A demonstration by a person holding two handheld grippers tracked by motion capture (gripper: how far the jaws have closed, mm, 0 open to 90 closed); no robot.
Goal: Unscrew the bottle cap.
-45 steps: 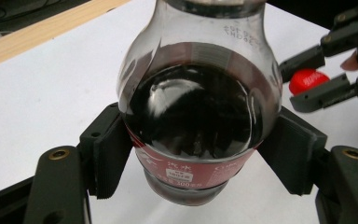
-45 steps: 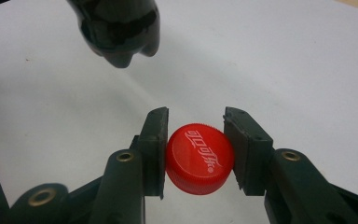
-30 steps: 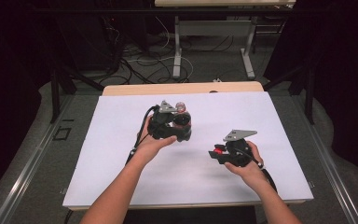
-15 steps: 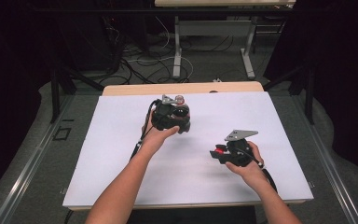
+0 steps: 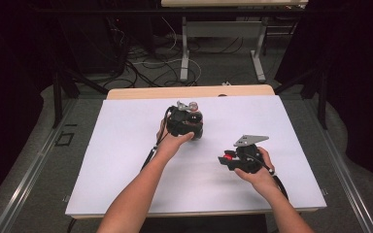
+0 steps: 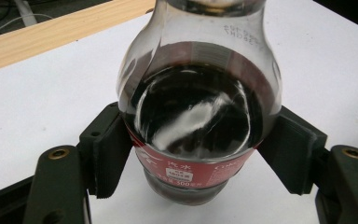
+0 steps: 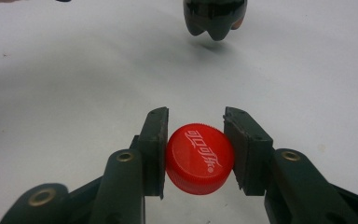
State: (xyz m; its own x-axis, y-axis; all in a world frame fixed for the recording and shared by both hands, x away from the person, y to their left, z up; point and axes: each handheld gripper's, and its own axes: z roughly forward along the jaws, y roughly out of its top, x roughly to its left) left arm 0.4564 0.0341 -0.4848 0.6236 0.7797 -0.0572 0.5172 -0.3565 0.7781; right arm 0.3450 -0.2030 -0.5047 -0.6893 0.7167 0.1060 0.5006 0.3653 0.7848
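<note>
A clear cola bottle (image 6: 196, 116) with dark drink and a red label has no cap on its neck. My left gripper (image 6: 198, 156) is shut on it, one pad on each side at the label. In the high view the left gripper (image 5: 187, 124) holds the bottle (image 5: 197, 132) over the middle of the white sheet. The bottle's base (image 7: 214, 21) hangs just above its shadow. My right gripper (image 7: 198, 154) is shut on a red screw cap (image 7: 199, 158), low over the sheet. In the high view the right gripper (image 5: 226, 160) and the cap (image 5: 229, 156) sit right of the bottle.
A white sheet (image 5: 126, 145) covers the table, with a strip of bare wood (image 5: 141, 92) along the far edge. Beyond it, cables (image 5: 150, 63) lie on the floor around the legs of another table (image 5: 184, 53). Dark drapes close in both sides.
My left hand has carried the bottle away from the person and lower toward the sheet. The right hand with the cap has stayed in place.
</note>
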